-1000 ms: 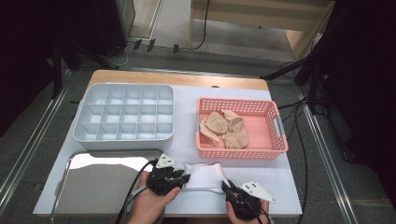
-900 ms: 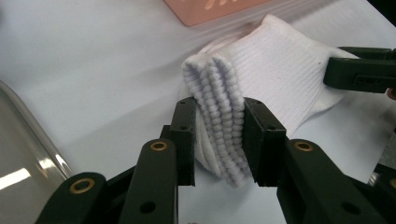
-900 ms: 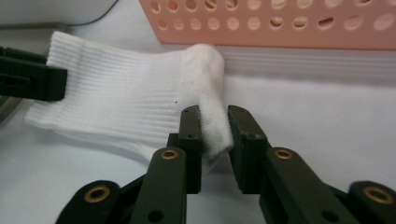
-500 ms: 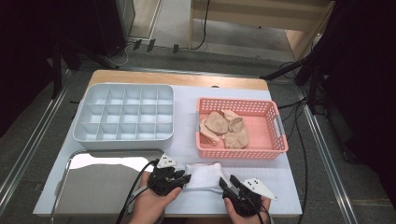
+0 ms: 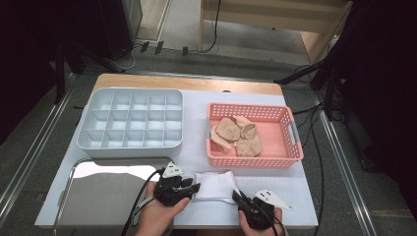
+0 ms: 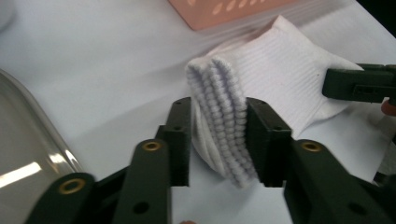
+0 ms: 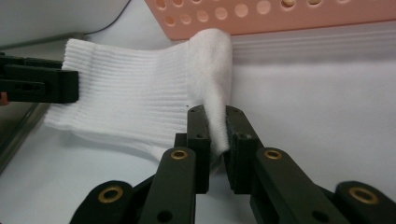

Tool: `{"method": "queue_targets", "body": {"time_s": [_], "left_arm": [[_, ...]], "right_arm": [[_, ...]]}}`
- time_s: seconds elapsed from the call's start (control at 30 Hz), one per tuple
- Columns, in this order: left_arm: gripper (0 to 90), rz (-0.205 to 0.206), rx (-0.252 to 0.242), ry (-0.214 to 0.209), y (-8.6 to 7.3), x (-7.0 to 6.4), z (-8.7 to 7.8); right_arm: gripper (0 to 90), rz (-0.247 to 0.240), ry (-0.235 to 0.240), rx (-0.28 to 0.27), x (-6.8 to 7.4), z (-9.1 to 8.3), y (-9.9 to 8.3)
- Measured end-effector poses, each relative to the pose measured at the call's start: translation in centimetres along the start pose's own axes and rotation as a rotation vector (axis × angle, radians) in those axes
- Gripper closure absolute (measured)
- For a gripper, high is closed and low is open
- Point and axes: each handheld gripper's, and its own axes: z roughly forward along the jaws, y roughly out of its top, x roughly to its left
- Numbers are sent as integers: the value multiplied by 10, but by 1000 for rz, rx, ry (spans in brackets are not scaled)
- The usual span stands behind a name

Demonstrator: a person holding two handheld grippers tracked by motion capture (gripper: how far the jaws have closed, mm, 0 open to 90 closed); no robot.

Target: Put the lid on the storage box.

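Observation:
A folded white sock [image 5: 215,186] lies on the white table near the front edge, just in front of the pink basket [image 5: 290,156]. My left gripper [image 5: 194,188] is shut on its ribbed cuff end [image 6: 219,116], which bunches up between the two black jaws. My right gripper [image 5: 237,196] is shut on the sock's smooth toe end [image 7: 212,79], pinching a raised fold. In the right gripper view the left gripper [image 7: 74,86] shows at the far left, holding the cuff.
The pink basket holds several beige socks [image 5: 236,133]. A white compartment tray [image 5: 131,125] sits at the back left. A shiny metal tray [image 5: 93,194] lies at the front left, right beside my left hand.
Both grippers stay on the sock. My right gripper has shifted slightly left and toward the sock's end; the sock looks a little more bunched.

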Motion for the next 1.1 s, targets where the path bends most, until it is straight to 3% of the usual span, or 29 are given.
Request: {"method": "queue_targets", "body": {"time_s": [0.17,0.3,0.37,0.53,0.63,0.8,0.87,0.9,1.0,1.1], "left_arm": [[517,-8,-82,22,5,-1,-11],[551,23,-129,46,9,-10,-15],[590,35,-136,30,10,-14,-14],[730,111,-70,0,14,-34,5],[789,122,-9,-3,17,-37,21],[808,143,43,14,18,-39,34],[777,127,32,-2,19,-37,29],[754,130,9,9,19,-37,22],[732,89,-49,21,22,-24,1],[730,65,-60,30,21,-13,-10]], "right_arm": [[826,-35,-5,-24,6,-3,3],[825,-33,-3,-38,5,-4,4],[824,-34,-3,-39,5,-5,4],[823,-40,-1,-42,6,-5,5],[822,-40,0,-47,7,-7,6],[823,-52,16,-76,10,-10,8],[822,-62,16,-80,11,-10,9],[822,-56,17,-82,11,-11,9],[822,-53,13,-85,9,-11,10],[821,-45,12,-81,8,-10,10]]}}
